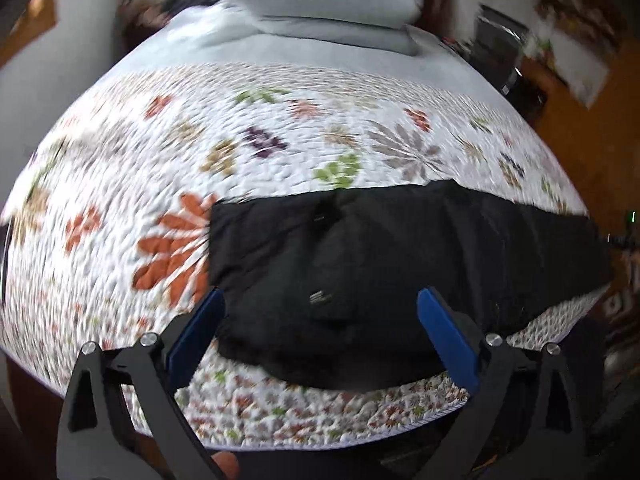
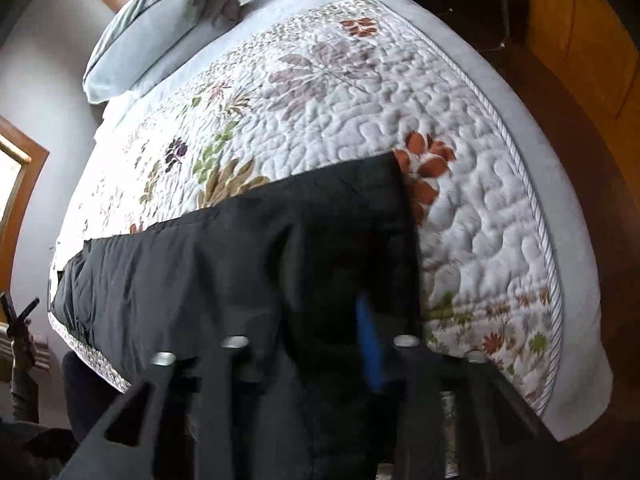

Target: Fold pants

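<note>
Here the black pants (image 1: 360, 264) lie along the bed's (image 1: 280, 128) near edge, left gripper (image 1: 320, 312) jaws apart above them (right gripper (image 2: 320, 320) jaws: cannot tell).

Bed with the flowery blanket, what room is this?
Most likely a bedroom. There is a bed with a flowered quilt, grey pillows stacked at its head, and black pants laid out on it for folding.
</note>
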Demonstrator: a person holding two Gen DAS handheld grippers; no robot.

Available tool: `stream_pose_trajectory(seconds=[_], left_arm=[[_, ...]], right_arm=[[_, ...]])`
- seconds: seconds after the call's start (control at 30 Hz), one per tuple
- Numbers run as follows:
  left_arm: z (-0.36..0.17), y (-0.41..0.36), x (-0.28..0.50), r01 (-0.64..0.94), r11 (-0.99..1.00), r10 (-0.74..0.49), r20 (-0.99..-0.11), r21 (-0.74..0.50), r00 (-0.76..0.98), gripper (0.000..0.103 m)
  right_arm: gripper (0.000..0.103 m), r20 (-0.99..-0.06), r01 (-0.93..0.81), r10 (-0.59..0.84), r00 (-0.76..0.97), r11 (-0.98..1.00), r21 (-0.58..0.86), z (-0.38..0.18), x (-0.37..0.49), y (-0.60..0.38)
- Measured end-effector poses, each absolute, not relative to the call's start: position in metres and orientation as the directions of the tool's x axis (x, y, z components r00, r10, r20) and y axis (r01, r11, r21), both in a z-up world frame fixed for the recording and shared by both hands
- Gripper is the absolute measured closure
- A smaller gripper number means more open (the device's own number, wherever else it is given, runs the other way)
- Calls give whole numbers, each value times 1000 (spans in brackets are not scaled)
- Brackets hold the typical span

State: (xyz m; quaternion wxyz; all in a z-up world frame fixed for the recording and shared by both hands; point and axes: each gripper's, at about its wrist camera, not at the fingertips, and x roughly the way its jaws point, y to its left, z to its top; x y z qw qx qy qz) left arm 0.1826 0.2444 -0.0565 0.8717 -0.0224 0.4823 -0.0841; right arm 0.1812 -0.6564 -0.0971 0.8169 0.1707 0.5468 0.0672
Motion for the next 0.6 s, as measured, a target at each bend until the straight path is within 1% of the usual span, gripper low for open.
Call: stream_pose_trajectory(seconds=[0.03,0.07,0.1,0.13,0.17,0.2,0.23,0.27,0.37,0.5,0.57,0.6], left_arm=[[-56,235,183,150,985,-150,-833,-81,533,6],[-56,224,185,188,980,-155,-823,-60,546,6],[-60,218,188,215,974,-175,-828,-68,532,7],[-74,213,195,227,971,-184,-854,-80,487,8],[-84,211,199,229,971,-175,-871,-74,458,12],[-101,211,205,224,974,-131,-899,-38,418,35],[-116,214,210,203,979,-82,-924,-5,373,48],[-129,219,214,187,982,-58,-939,6,338,56],[-153,237,211,140,988,-109,-947,-68,303,58],[-154,239,204,127,990,-104,-942,-66,318,58],[-153,240,202,131,989,-103,-942,-64,320,57],[-153,241,201,132,989,-105,-942,-65,320,57]], right_arm=[[88,-867,61,298,400,935,349,-93,182,-654],[91,-863,50,304,404,934,353,-92,185,-653],[92,-858,37,298,419,938,344,-86,187,-650],[92,-849,28,304,433,936,350,-80,191,-649],[92,-844,27,307,440,935,354,-78,195,-649],[92,-837,28,311,451,932,362,-77,202,-649],[92,-835,32,313,452,930,366,-77,208,-650],[92,-837,39,308,452,931,363,-78,215,-650],[92,-845,52,293,447,935,352,-84,227,-651],[92,-851,81,298,432,927,366,-98,239,-654],[92,-866,101,281,413,931,350,-110,241,-655],[89,-872,115,270,409,932,342,-114,240,-657]])
